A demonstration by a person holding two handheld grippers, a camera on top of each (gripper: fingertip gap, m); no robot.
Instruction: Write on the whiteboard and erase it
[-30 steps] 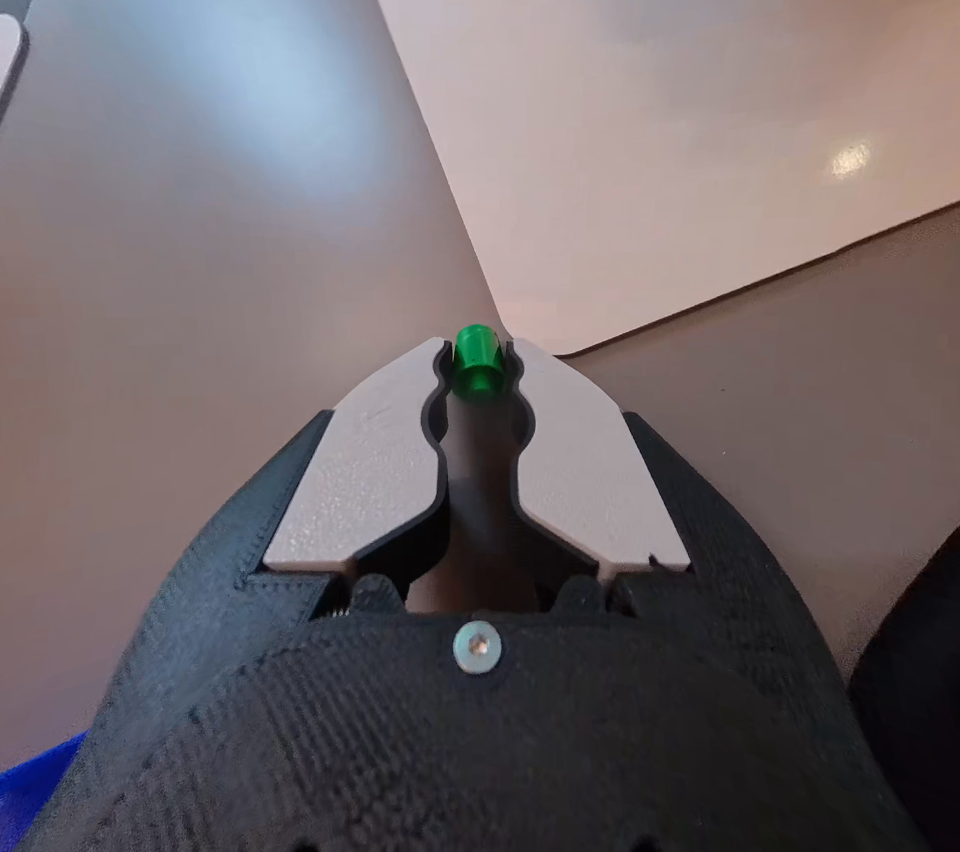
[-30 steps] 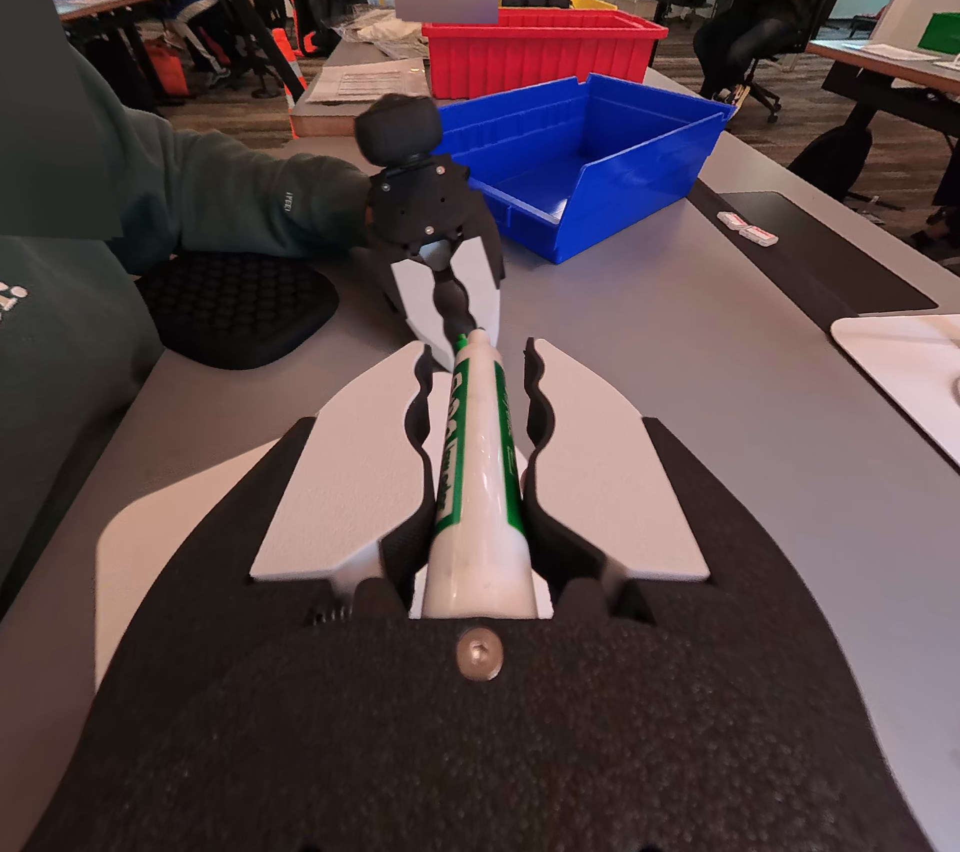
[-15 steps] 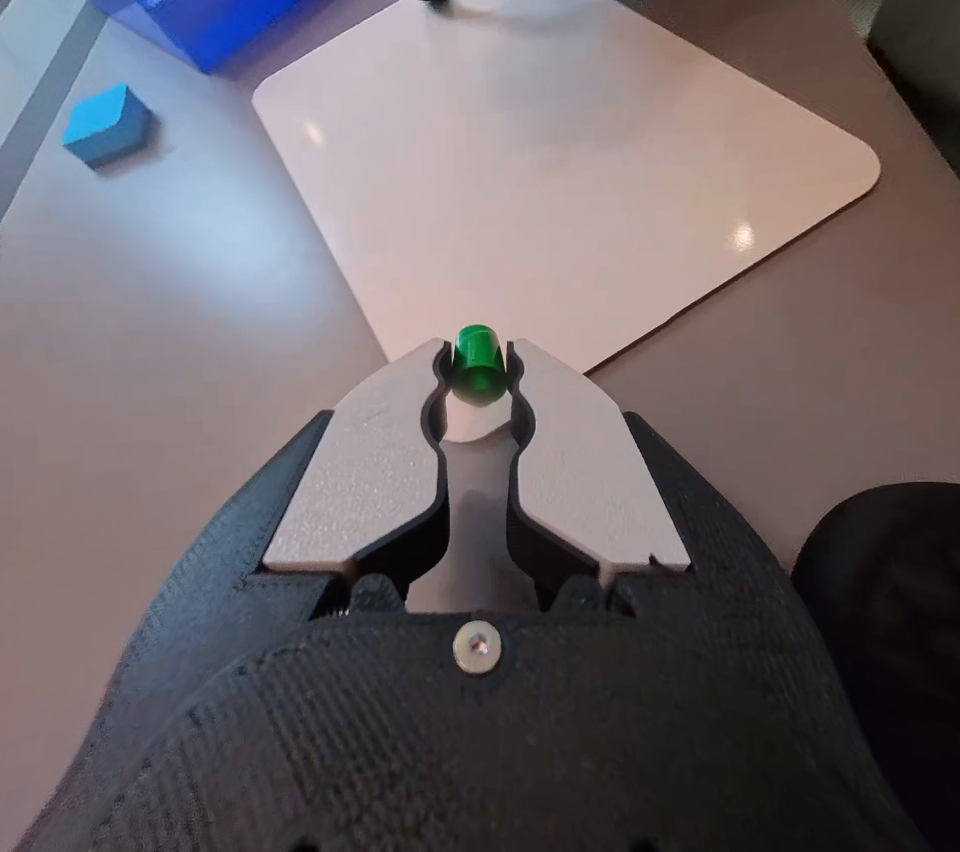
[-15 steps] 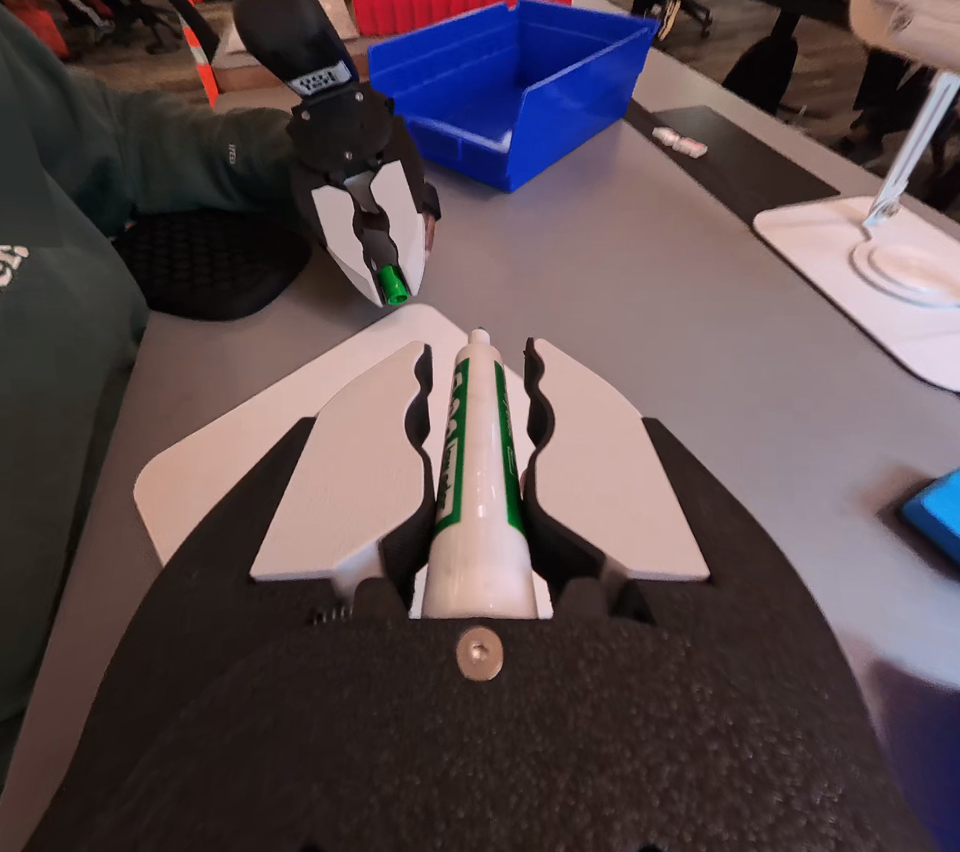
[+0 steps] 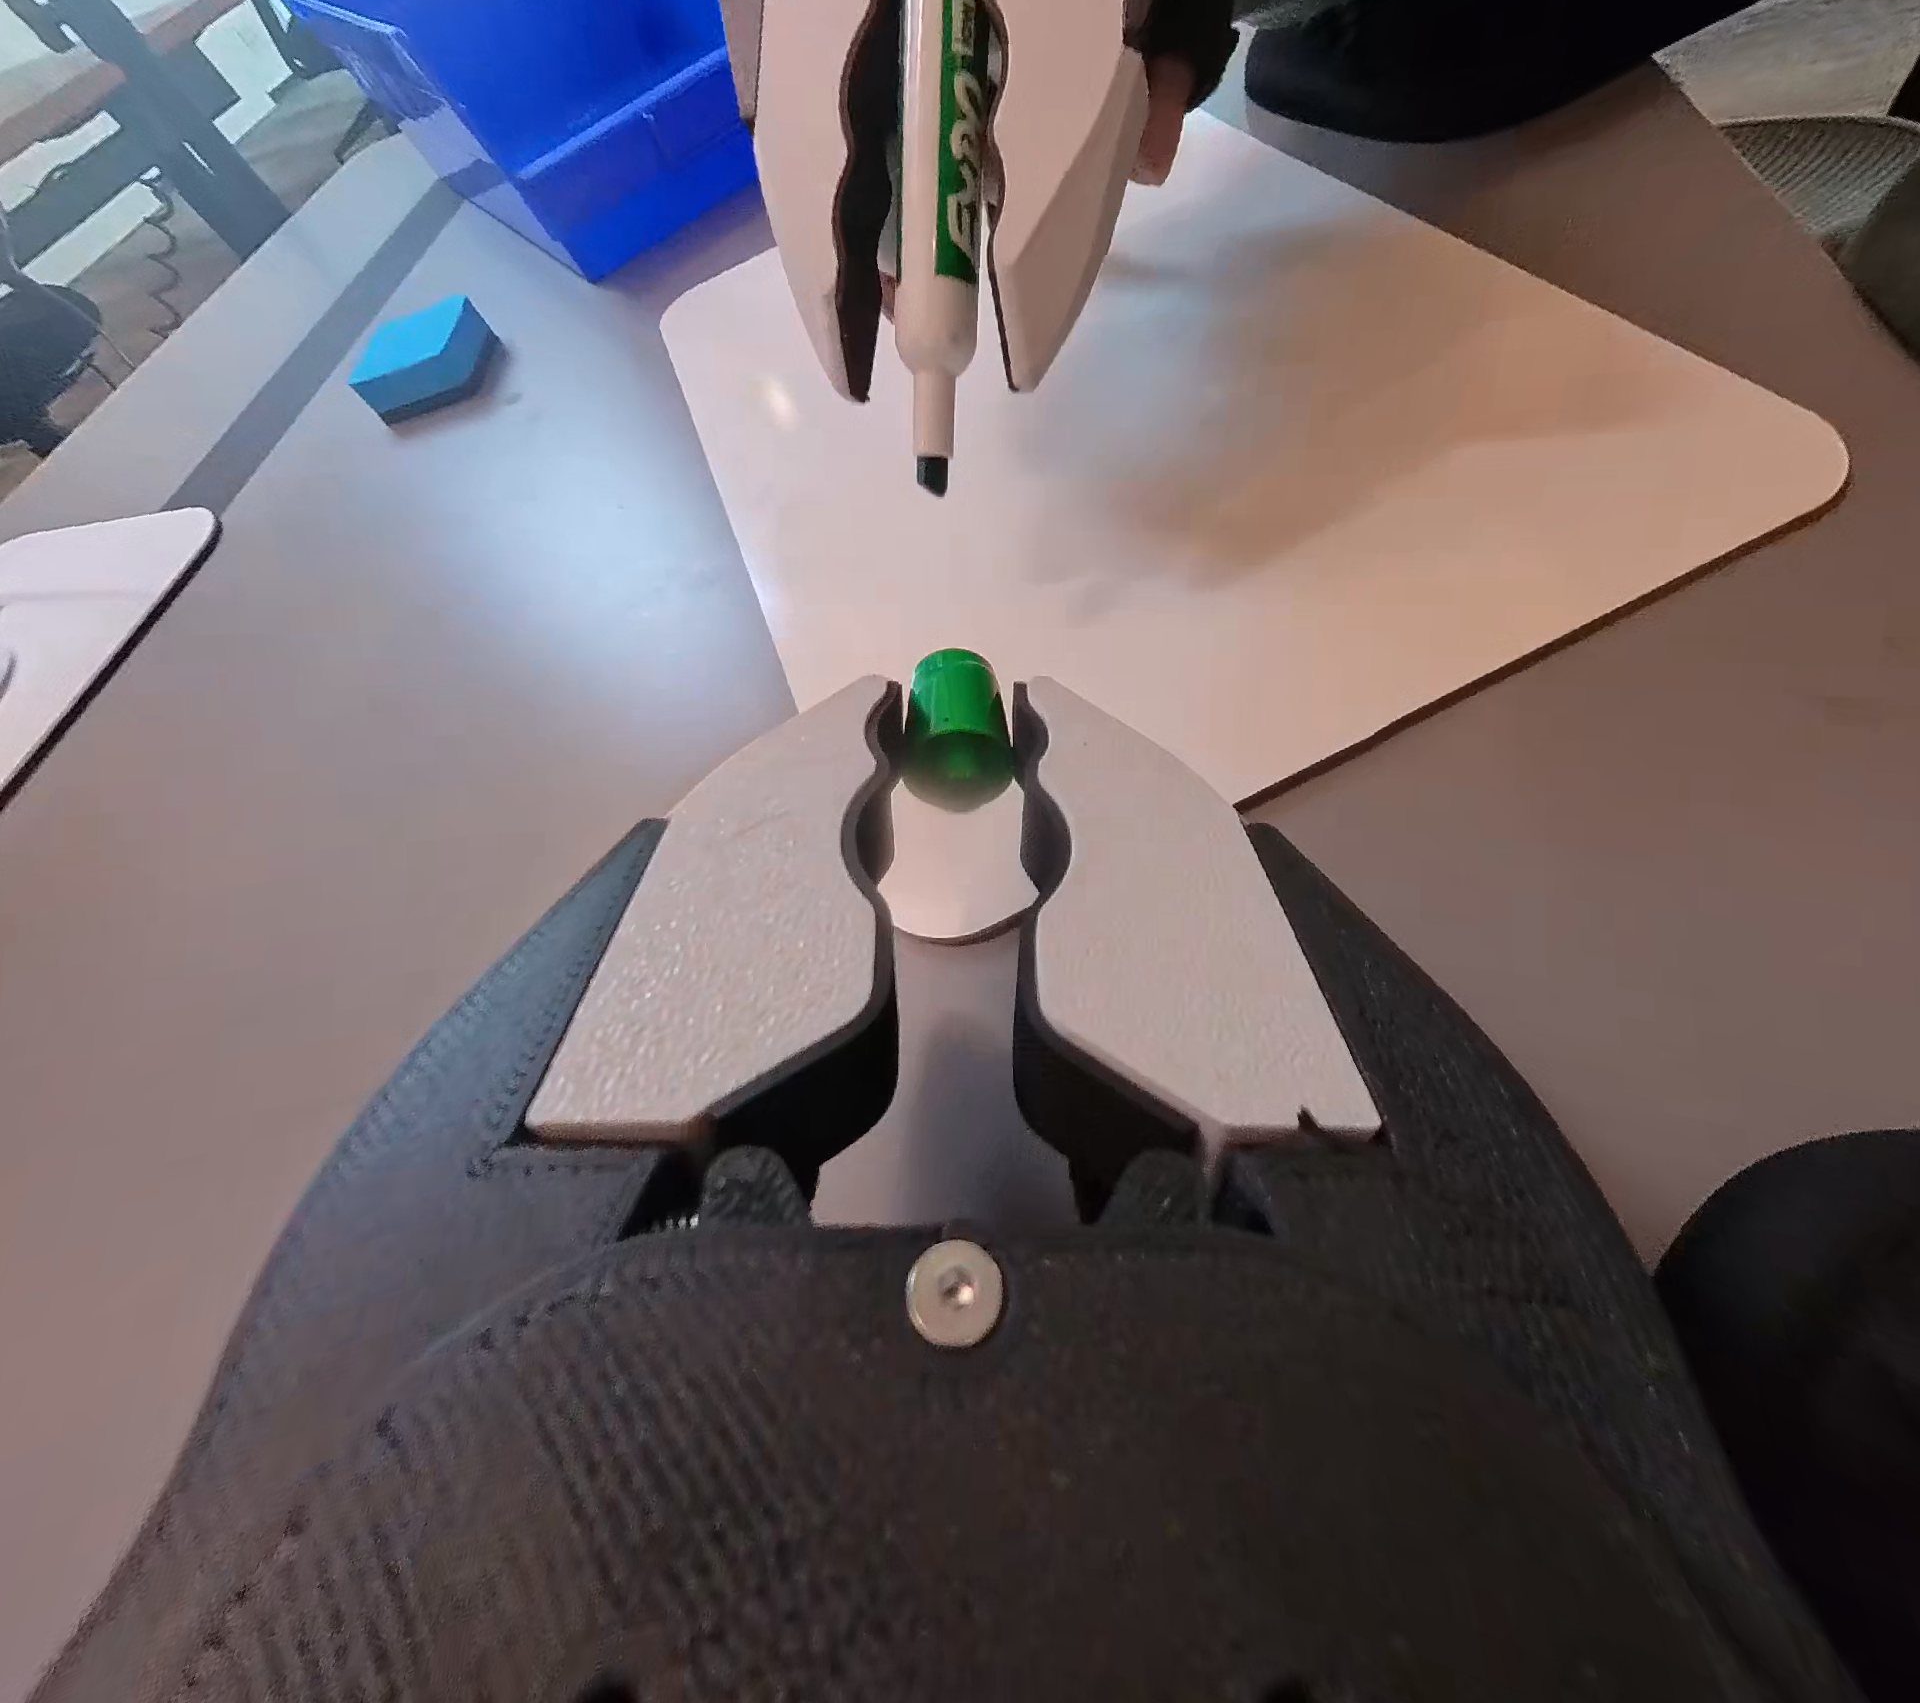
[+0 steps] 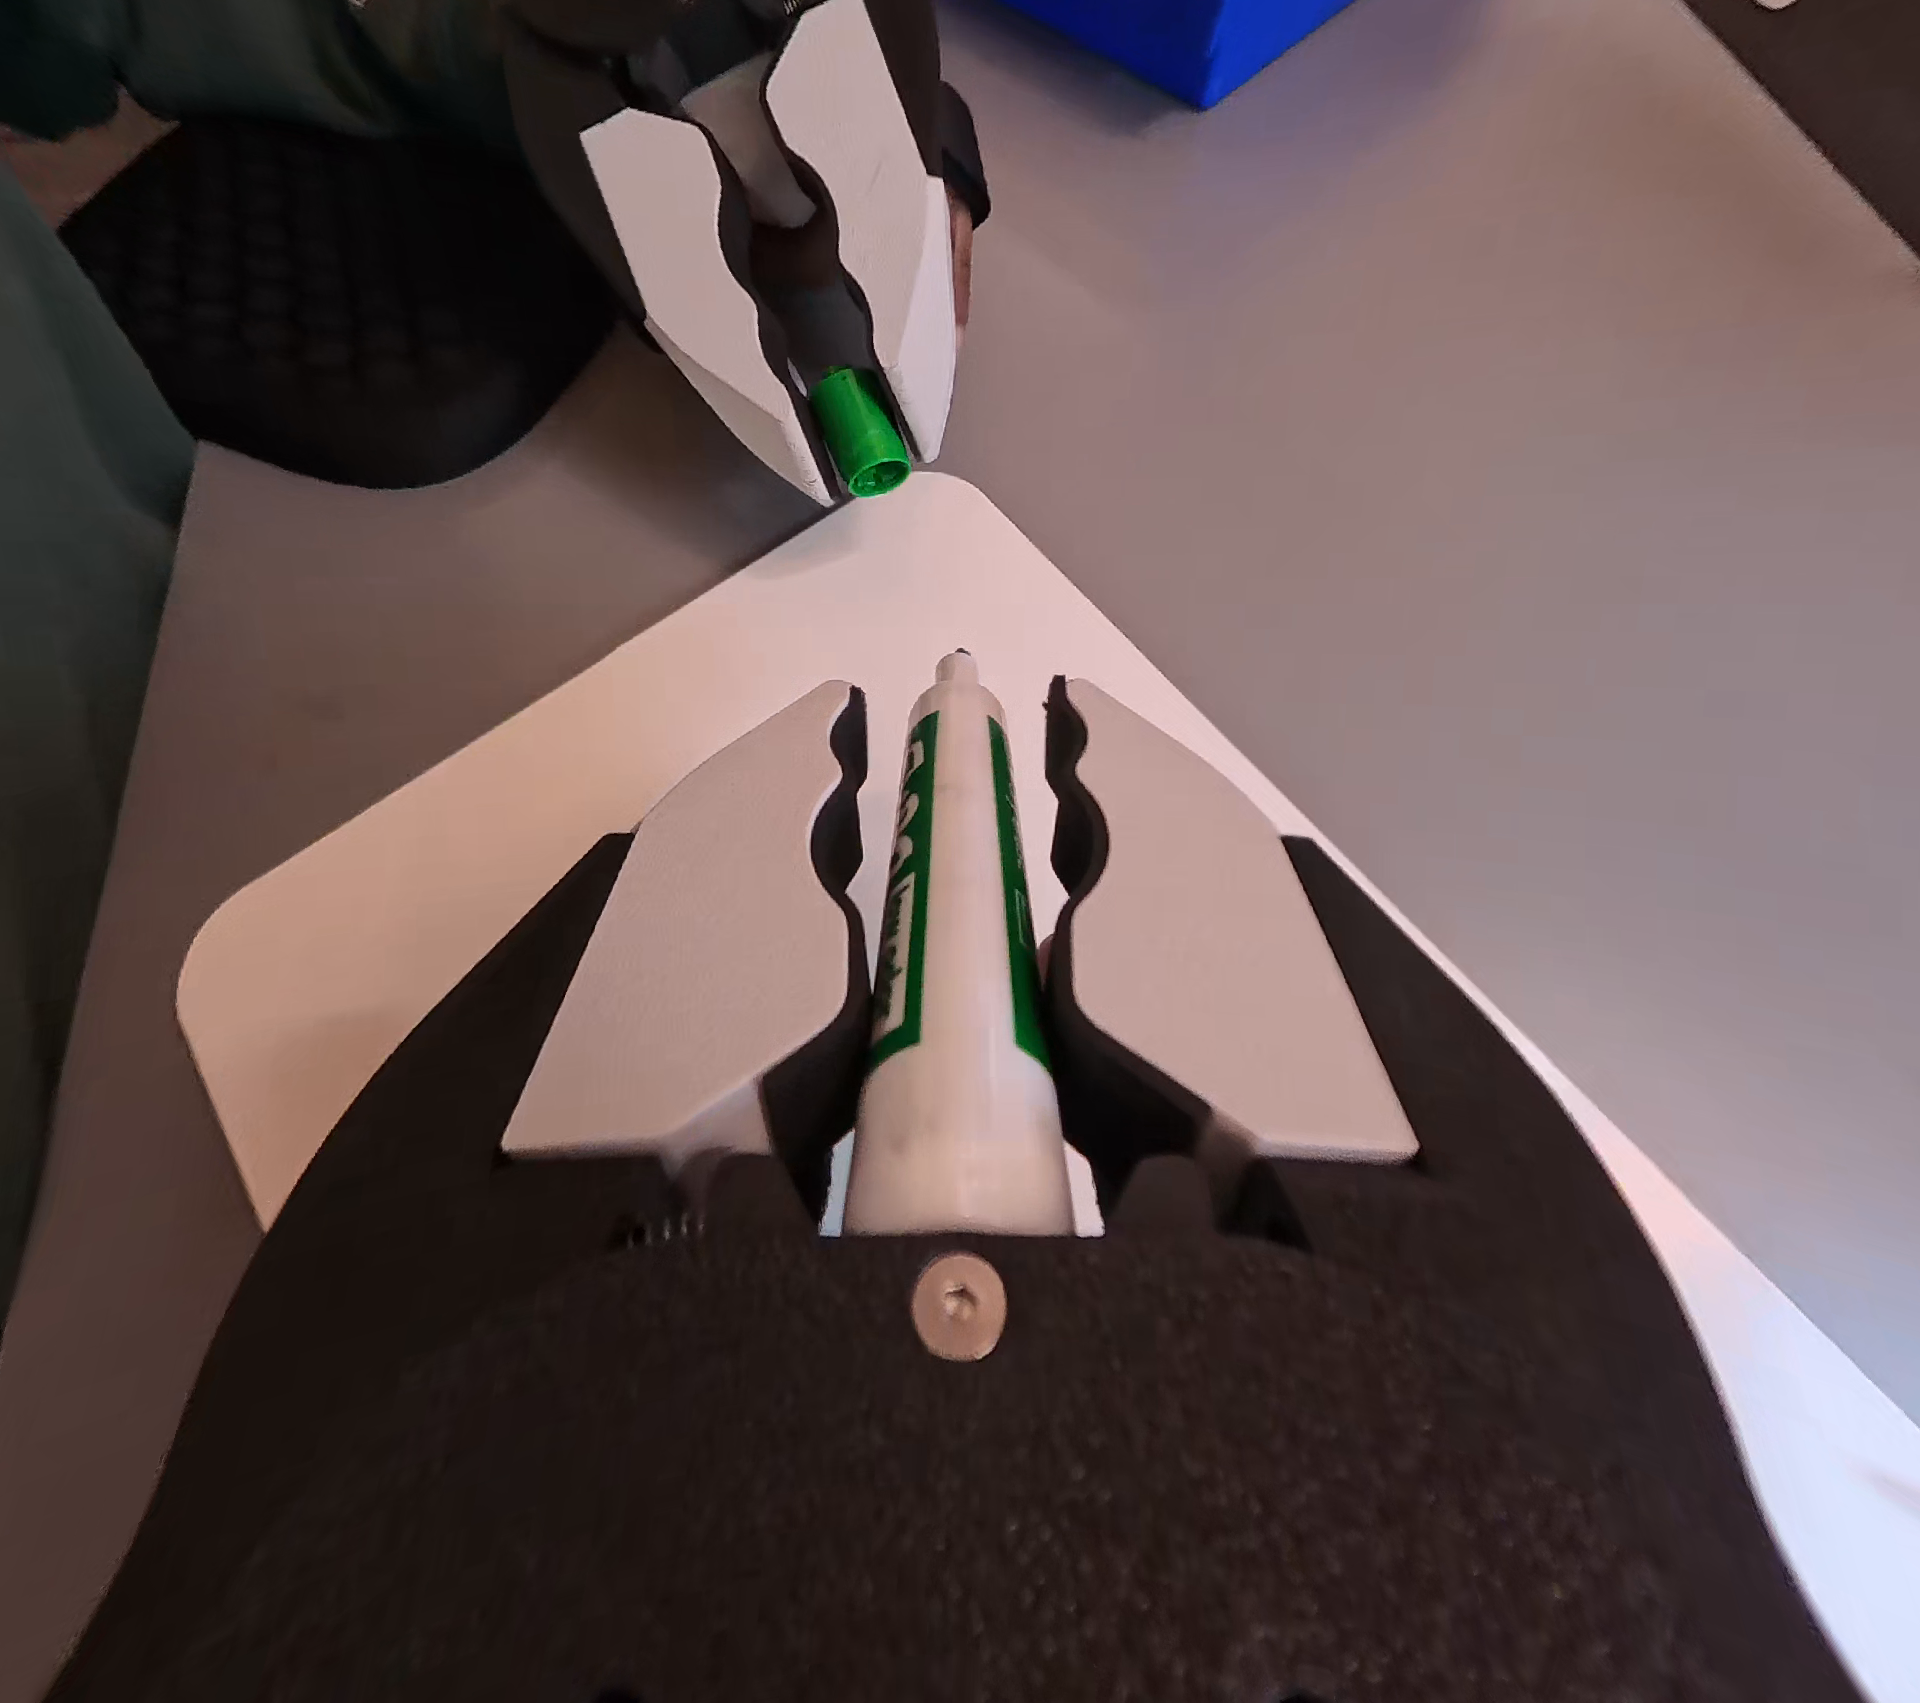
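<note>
Two hand-held grippers: facing each other over the near corner of the whiteboard (image 5: 1351, 448), tips apart.
Left hand-held gripper (image 5: 954, 697): jaws pinched tight on the green cap (image 5: 954, 731), right at the fingertips, hovering just above the board's corner.
Right hand-held gripper (image 6: 956, 692): jaws closed around the marker (image 6: 951, 957), barrel lying along the fingers, tip poking out past them.
Marker: uncapped, white with a green label, dark chisel tip in the air above the board, pointed at the cap, not touching it.
Whiteboard: flat on the grey desk (image 5: 364, 718), surface blank.
Eraser (image 5: 421, 357): blue block on the desk, beside the board's far edge, untouched.
Blue bin (image 5: 540, 64): behind the eraser, just past the board.
</note>
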